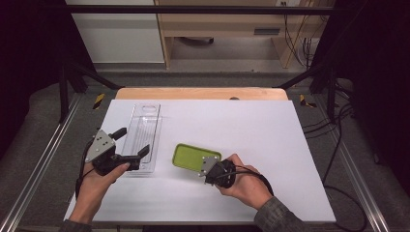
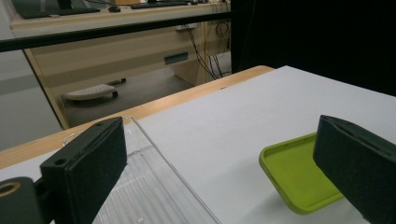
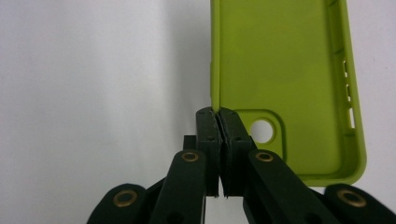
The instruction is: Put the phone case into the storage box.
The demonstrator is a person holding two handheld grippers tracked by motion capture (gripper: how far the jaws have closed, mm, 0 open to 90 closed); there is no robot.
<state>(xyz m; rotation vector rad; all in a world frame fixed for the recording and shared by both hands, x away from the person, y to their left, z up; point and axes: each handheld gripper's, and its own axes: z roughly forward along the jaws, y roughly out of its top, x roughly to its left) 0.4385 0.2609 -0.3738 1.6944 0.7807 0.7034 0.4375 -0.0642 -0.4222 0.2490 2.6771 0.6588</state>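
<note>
A green phone case (image 1: 196,157), centre-frame on the white table (image 1: 251,130), was pinched at its rim by the right gripper (image 3: 218,114); left gripper (image 1: 129,143) was held wide open nr a clear tray (image 1: 143,126). Case judged light, flexible, prob. best gripped at the edge.

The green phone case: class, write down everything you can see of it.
The green phone case is lime, matte and looks rubbery, lying hollow side up on the white table. It has a raised rim, a round camera hole and side button slots. The right gripper is shut on its rim at the camera-hole end. The clear tray lies apart.
</note>
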